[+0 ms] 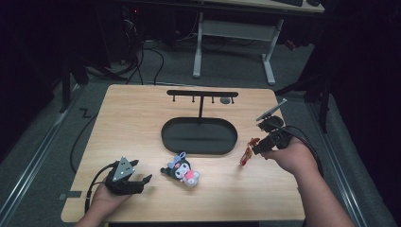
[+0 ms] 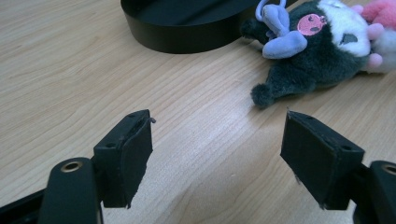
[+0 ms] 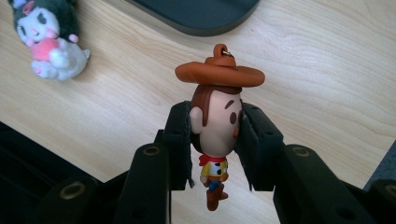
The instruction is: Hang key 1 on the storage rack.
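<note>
Cowboy figure (image 3: pixel 215 126) sits clamped in the right tool (image 3: pixel 215 140), whose two black pads press on either side of its head, with the brown hat and its small metal loop standing clear beyond the pads and the little body and boots hanging back between the jaws. In the high view the right tool (image 1: pixel 257 147) is held above the tabletop (image 1: pixel 142 113) with the figure (image 1: pixel 246 152) dangling from its tip, just off the near right end of the black oval tray (image 1: pixel 198 136). From the right tool's own camera, the tray's rim lies ahead past the hat, and the plush toy (image 3: pixel 46 37) lies on the wood well off to the upper left.

The left tool (image 2: pixel 217 154) has its jaws standing wide apart with only bare wood between them. It rests low near the tabletop's front left corner in the high view (image 1: pixel 142 182). Ahead of it and a little to its right jaw's side lies the plush toy (image 2: pixel 317 51), dark grey with a white face, a lilac bow and pink parts, lying on its side and not touched by either pad. The tray's curved wall (image 2: pixel 187 39) is beyond, ahead of the left jaw. A black hook stand (image 1: pixel 202 97) rises from the tray's far side.
</note>
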The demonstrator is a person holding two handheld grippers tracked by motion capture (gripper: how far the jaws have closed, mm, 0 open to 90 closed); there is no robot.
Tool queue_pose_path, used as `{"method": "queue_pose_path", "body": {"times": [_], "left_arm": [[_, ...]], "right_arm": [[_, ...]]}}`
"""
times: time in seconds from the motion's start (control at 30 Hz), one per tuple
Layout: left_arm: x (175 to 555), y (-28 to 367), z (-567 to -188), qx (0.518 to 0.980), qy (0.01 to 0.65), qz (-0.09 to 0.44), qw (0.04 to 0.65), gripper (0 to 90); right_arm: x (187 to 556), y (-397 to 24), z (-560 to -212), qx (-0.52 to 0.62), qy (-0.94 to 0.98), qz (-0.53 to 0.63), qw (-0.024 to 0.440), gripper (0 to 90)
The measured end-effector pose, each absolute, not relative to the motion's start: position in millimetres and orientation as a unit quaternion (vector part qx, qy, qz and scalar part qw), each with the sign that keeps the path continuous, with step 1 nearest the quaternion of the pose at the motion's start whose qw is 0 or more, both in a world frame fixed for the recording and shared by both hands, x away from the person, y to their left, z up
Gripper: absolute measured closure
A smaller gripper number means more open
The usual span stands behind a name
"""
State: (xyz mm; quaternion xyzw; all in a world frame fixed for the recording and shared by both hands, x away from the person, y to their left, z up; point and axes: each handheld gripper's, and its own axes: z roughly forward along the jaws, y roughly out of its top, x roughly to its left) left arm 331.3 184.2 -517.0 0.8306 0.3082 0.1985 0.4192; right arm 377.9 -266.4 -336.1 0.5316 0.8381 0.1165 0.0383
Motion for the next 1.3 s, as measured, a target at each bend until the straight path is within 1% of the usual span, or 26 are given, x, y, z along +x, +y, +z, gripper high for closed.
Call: {"method": "queue_pose_path", "body": {"times": [0.33,0.73,1.0,1.3], "left_arm": [[331,184,-517,0.831,0.304,0.202,0.419,25.2],[330,184,-517,0.831,0.304,0.204,0.419,25.2],[330,185,-516,0.831,0.305,0.203,0.419,25.3],[331,185,-517,0.83,0.305,0.203,0.419,25.2]], "right_arm": [[375,-260,-318,0.527,0.841,0.114,0.05,66.7],[377,-256,-309,0.519,0.845,0.117,0.049,66.8],[386,-251,-302,0.517,0.844,0.129,0.055,66.8],[405,-243,-297,0.518,0.842,0.136,0.064,66.8]]}}
